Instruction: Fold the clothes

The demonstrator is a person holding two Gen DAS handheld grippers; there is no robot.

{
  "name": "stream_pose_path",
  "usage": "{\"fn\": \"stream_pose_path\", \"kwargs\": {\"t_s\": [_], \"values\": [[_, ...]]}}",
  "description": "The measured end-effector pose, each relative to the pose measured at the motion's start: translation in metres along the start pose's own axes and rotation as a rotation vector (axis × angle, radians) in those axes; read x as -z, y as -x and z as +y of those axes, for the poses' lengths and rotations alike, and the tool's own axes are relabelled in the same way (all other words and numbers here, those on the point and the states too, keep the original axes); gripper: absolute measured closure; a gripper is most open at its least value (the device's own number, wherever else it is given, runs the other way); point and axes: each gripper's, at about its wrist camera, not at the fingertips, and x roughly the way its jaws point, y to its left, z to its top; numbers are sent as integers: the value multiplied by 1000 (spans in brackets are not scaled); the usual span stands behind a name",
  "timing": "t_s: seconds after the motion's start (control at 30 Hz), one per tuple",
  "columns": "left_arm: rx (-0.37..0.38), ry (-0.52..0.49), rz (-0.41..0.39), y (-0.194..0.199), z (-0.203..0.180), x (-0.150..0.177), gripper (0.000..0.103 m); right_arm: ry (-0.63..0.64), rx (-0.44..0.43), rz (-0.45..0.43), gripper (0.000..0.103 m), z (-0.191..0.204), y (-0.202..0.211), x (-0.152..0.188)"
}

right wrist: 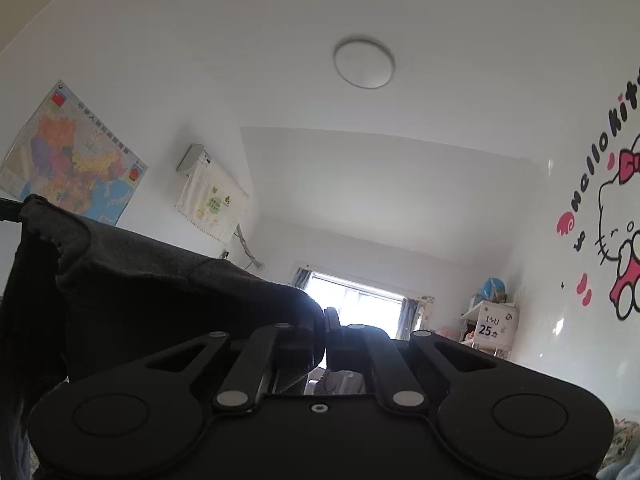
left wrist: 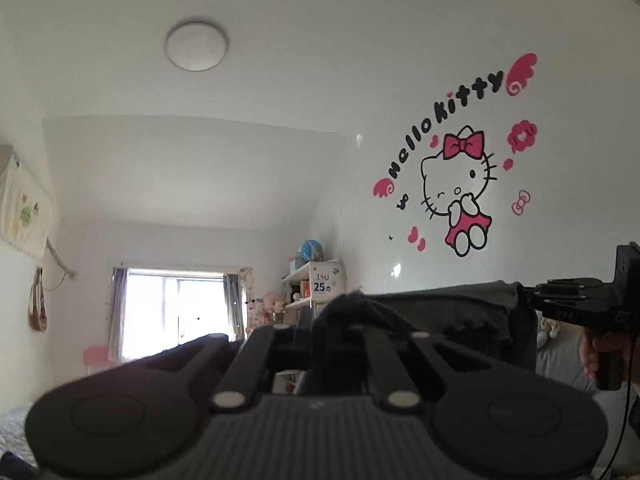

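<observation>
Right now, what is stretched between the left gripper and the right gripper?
A dark grey garment spans the gap, pinched in the left gripper and in the right gripper. Both wrist views show it hanging between them.
</observation>
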Motion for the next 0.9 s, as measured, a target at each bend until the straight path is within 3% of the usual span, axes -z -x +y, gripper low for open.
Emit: {"fn": "stream_pose_path", "kwargs": {"t_s": [0.1, 0.13, 0.17, 0.23, 0.3, 0.37, 0.4, 0.43, 0.47, 0.5, 0.6, 0.73, 0.9], "values": [[-33, -1, 104, -33, 2, 36, 96, -4, 8, 109, 97, 0, -15, 33], [-55, 20, 157, -54, 8, 56, 94, 7, 23, 163, 89, 3, -29, 51], [-77, 36, 229, -80, 17, 82, 88, 12, 41, 230, 79, 6, -46, 74], [-146, 91, 446, -139, 40, 152, 81, -44, 92, 460, 65, 7, -95, 148], [-177, 276, 685, -171, 72, 222, 81, -116, 149, 706, 64, 4, -138, 224], [-194, 496, 757, -156, 93, 271, 80, -144, 205, 884, 72, 7, -143, 286], [-186, 529, 771, -144, 94, 287, 68, -145, 190, 889, 71, 12, -131, 302], [-167, 521, 783, -133, 91, 300, 57, -150, 156, 893, 59, 20, -120, 316], [-156, 521, 808, -122, 88, 313, 38, -153, 133, 908, 45, 27, -111, 330], [-149, 526, 842, -112, 84, 327, 32, -161, 118, 931, 44, 36, -102, 343], [-130, 565, 944, -89, 78, 367, 31, -270, 102, 1014, 44, 49, -81, 376], [-178, 571, 1044, -76, 77, 405, 30, -456, 54, 1064, 44, 60, -50, 389], [-266, 551, 1117, -51, 68, 432, 27, -436, 7, 1133, 44, 85, -28, 397]]}}
